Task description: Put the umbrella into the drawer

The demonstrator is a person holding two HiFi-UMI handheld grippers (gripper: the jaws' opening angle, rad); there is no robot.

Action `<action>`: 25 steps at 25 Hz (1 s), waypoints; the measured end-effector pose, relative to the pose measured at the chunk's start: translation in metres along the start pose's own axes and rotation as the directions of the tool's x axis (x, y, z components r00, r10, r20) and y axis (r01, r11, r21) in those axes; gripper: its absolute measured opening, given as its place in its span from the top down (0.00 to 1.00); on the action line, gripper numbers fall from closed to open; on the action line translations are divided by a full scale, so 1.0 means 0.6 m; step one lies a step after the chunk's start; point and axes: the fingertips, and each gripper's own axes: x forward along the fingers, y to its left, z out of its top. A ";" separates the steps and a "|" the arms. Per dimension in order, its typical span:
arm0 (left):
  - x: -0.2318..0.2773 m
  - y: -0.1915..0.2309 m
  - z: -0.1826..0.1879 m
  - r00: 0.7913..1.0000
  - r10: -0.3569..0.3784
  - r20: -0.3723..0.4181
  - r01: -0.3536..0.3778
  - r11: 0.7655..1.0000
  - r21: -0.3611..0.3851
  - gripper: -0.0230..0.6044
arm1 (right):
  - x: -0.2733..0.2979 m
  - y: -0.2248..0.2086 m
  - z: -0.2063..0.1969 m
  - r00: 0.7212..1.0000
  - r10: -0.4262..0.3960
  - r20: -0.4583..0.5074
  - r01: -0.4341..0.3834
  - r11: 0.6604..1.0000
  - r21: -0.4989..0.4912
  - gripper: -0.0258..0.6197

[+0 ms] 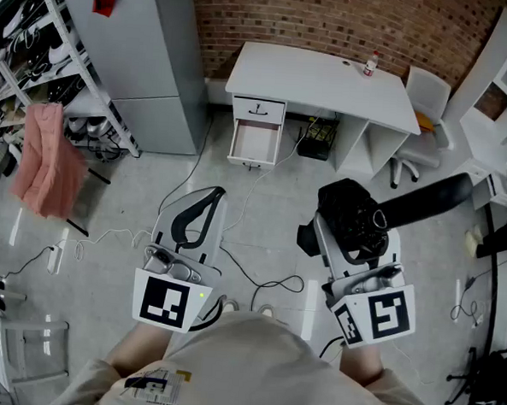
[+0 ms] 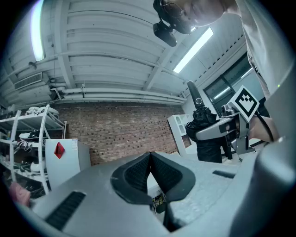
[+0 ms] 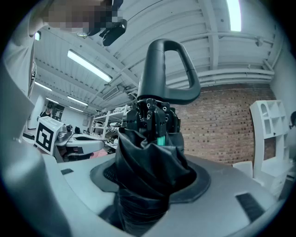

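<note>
Clamping the folded black umbrella (image 1: 425, 199), the right gripper (image 1: 346, 233) is holding its jaws wide around the bundled canopy.
The left gripper (image 1: 197, 213) is sitting closed, tips touching, empty; the umbrella is hanging well apart from the open drawer (image 1: 253, 161).

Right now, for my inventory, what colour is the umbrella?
The umbrella is black; right gripper view shows it best.

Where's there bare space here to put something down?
The white desk top is bare except a small bottle near its back right. The open drawer beneath looks bare inside. Cables cross the floor; the shelves at left are crowded.
</note>
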 end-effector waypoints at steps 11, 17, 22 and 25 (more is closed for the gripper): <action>0.006 -0.046 -0.007 0.999 -0.024 -0.042 0.024 1.000 0.001 0.95 | -0.028 -0.018 -0.012 1.000 0.027 -0.016 -0.027 1.000 0.010 0.55; 0.010 -0.065 -0.015 0.998 -0.016 -0.063 0.016 1.000 -0.001 0.95 | -0.037 -0.030 -0.029 0.998 0.039 -0.044 -0.039 0.999 0.009 0.55; 0.002 -0.071 -0.011 0.997 0.057 -0.050 -0.058 0.998 -0.017 0.95 | -0.045 -0.046 -0.036 0.998 0.052 -0.047 -0.050 0.998 0.038 0.55; 0.001 -0.080 -0.014 0.996 0.073 -0.053 -0.074 0.997 -0.018 0.95 | -0.054 -0.050 -0.043 0.997 0.062 -0.051 -0.061 0.998 0.025 0.55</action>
